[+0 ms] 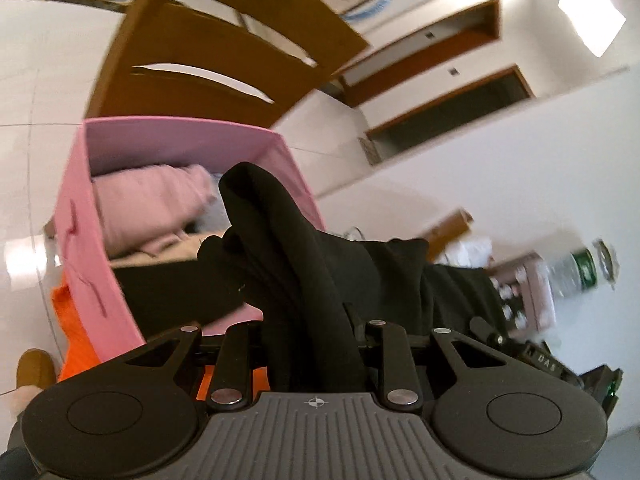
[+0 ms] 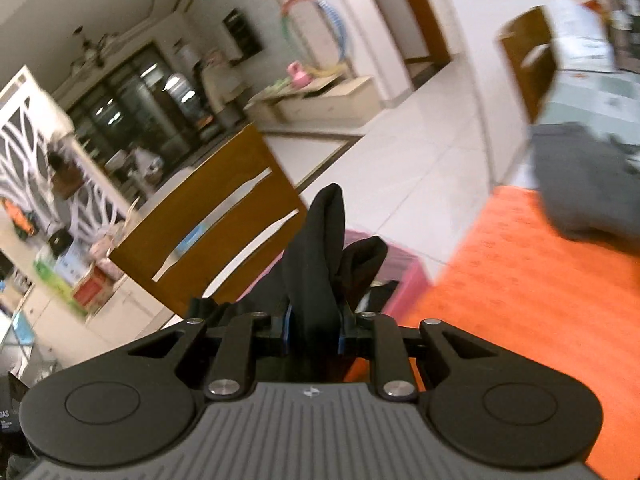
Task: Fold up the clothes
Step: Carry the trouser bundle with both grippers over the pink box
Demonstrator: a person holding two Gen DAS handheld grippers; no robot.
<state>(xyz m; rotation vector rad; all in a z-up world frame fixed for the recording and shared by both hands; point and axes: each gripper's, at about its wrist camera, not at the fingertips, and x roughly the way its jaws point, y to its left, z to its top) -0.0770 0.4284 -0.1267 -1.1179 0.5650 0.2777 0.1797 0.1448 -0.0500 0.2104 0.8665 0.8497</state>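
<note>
A black garment bunches up between the fingers of my left gripper, which is shut on it. The cloth stands up in a fold and drapes away to the right. The same black garment sticks up from my right gripper, which is shut on it too. A pink fabric bin stands just beyond the left gripper, holding a pink garment and other clothes. The bin's corner shows behind the cloth in the right wrist view. My fingertips are hidden by the cloth.
An orange tabletop lies to the right, with a grey garment on it. A wooden chair back stands behind the bin, also in the right wrist view. White tiled floor lies around. A water bottle is at right.
</note>
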